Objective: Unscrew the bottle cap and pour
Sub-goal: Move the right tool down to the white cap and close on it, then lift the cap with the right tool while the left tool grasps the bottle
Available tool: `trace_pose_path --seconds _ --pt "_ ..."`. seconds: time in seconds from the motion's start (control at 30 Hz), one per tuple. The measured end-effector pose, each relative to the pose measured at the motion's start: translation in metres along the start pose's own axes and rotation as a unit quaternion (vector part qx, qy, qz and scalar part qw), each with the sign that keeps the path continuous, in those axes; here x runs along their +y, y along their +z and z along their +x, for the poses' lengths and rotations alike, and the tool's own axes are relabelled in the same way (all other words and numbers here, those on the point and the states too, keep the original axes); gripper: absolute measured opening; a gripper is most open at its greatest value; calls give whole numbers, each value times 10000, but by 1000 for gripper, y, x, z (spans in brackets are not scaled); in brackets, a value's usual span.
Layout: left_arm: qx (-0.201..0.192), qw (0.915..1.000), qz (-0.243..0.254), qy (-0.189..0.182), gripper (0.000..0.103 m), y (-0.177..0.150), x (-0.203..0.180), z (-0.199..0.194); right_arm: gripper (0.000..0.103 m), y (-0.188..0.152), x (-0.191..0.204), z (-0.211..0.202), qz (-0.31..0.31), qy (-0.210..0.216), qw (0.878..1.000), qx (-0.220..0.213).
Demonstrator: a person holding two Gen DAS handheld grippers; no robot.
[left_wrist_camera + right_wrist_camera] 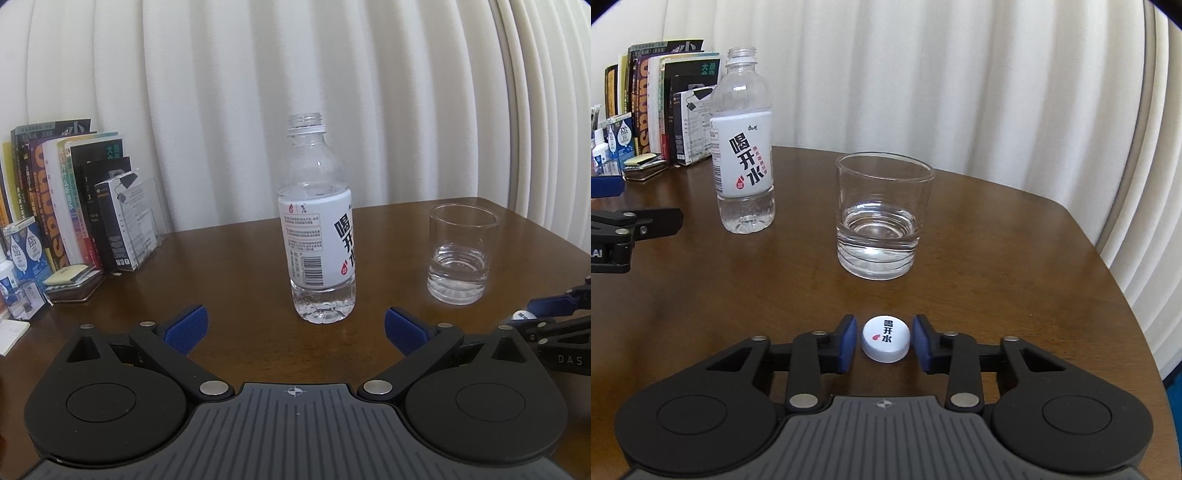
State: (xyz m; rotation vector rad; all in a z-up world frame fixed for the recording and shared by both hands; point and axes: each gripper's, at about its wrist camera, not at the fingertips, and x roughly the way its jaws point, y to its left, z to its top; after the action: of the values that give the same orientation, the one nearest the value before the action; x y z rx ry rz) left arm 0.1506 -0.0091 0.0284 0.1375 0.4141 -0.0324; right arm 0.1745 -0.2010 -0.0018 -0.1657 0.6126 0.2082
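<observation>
Right under my right tool (884, 341) sits the white ribbed cap (885, 338), flat on the brown wooden surface (997, 258), printed top facing up; the blue pads flank it with slim gaps, not clamped. My left tool (293, 330) is spread wide, gripping nothing, aimed at the bottle (319, 229). That clear plastic bottle stands upright, long axis vertical, threaded neck open, white label around its middle. To its right stands a smooth round glass (461, 254) holding a little water.
</observation>
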Motion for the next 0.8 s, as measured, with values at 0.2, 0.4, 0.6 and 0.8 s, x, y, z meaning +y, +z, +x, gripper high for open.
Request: trace_pose_path --seconds 0.2,0.4,0.6,0.8 --pt "-33 10000 25 -60 103 5 3 4 32 3 0 0 1 111 9999 13" --pt "-182 9996 72 -202 103 16 10 6 32 23 6 -17 -250 206 9991 -265" --pt "-639 9927 -103 -1018 103 27 30 5 32 58 15 -43 -686 413 9948 -631" --pt "-1009 9847 -24 -1419 103 38 49 22 32 98 16 -55 -804 793 9900 -850"
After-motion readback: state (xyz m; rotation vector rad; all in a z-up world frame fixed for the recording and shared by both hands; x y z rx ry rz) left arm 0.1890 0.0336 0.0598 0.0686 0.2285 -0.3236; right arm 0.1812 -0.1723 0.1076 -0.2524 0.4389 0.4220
